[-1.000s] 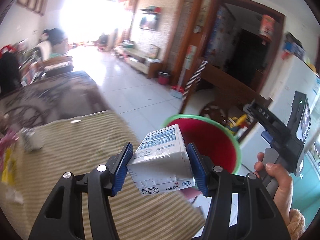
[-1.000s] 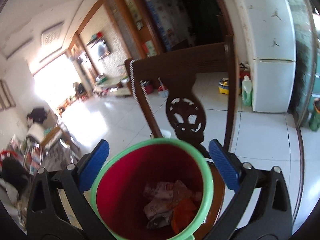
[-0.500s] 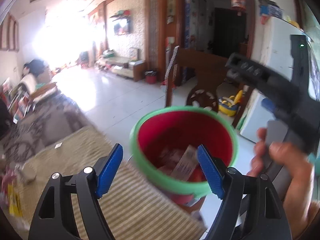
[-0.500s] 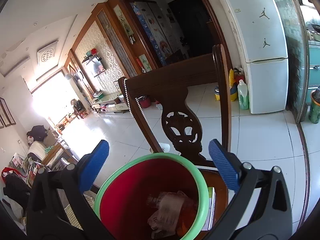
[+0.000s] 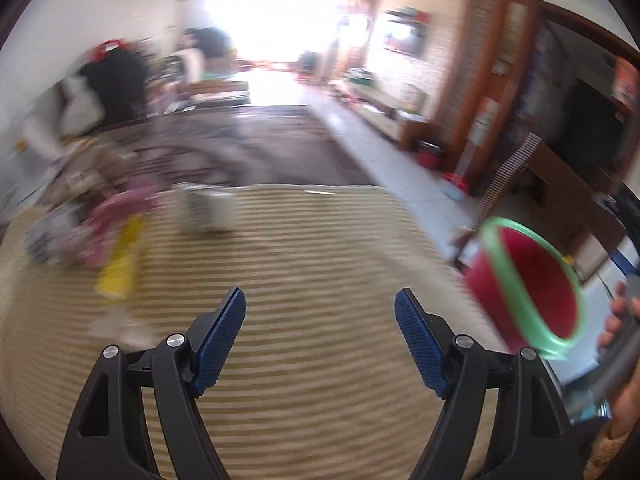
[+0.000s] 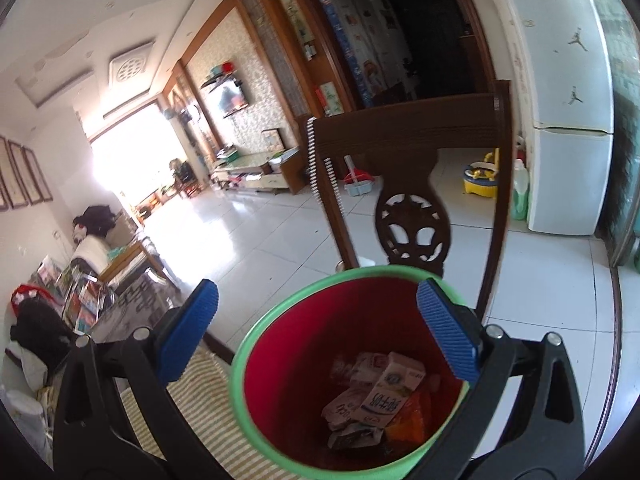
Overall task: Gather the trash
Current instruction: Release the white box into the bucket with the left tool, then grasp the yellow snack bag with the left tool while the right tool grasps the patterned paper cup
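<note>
The left gripper (image 5: 320, 312) had its fingers (image 5: 224, 332) wide and empty above the striped table (image 5: 320, 248), the right gripper's (image 6: 316, 312) fingers (image 6: 444, 324) stood wide around the bin's (image 6: 256, 344) rim, a milk carton (image 6: 390, 392) lying inside.

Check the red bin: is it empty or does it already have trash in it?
Not empty. The red bin holds a milk carton and crumpled wrappers at the bottom, well below the green rim.

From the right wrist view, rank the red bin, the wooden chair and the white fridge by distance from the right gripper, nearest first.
1. Red bin, directly beneath the right gripper, its rim between the fingers.
2. Wooden chair, just behind the bin.
3. White fridge, far right against the wall.
</note>
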`<state>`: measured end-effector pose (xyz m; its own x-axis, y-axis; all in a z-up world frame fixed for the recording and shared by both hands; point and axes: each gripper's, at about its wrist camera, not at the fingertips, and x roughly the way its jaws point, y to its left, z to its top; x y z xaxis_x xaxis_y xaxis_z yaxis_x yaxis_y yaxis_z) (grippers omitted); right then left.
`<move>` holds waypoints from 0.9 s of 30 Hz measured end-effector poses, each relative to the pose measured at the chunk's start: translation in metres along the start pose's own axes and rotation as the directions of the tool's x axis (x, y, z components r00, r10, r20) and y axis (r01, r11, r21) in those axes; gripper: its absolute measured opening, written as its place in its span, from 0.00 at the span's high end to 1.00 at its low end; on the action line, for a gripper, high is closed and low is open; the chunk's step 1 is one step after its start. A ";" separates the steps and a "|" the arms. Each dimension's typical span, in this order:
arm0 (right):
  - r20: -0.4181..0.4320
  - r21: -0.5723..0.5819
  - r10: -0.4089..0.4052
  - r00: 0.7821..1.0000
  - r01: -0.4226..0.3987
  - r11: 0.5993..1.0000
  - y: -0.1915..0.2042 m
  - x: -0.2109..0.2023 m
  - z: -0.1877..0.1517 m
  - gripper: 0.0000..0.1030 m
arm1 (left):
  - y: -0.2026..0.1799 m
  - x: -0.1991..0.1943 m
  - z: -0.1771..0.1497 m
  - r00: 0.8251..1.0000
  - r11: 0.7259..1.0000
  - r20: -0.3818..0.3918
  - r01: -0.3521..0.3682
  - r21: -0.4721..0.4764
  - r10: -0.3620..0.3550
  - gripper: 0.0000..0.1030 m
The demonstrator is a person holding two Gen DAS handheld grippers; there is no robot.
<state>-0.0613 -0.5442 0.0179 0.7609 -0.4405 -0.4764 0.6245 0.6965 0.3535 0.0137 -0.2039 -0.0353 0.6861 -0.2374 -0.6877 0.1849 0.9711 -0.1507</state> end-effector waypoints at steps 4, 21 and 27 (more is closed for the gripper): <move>-0.051 -0.086 0.073 0.996 -0.077 0.993 0.040 0.000 -0.014 0.05 | 0.071 0.010 0.015 0.990 0.980 -0.016 -0.143 -0.138 0.142 0.28; -0.353 -0.394 0.237 0.905 -0.374 0.840 0.191 0.011 -0.095 0.05 | 0.177 0.111 0.029 0.959 0.936 -0.256 -0.198 -0.291 0.123 0.50; -0.441 -0.468 0.225 0.869 -0.436 0.769 0.228 0.012 -0.136 0.05 | 0.194 0.085 0.015 0.968 0.941 -0.236 -0.152 -0.303 0.080 0.59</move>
<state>0.0661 -0.3140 -0.0169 0.7241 0.0233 -0.6893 0.0661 0.9925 0.1030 0.1182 -0.0364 -0.1118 0.5128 -0.1467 -0.8459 -0.1432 0.9569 -0.2528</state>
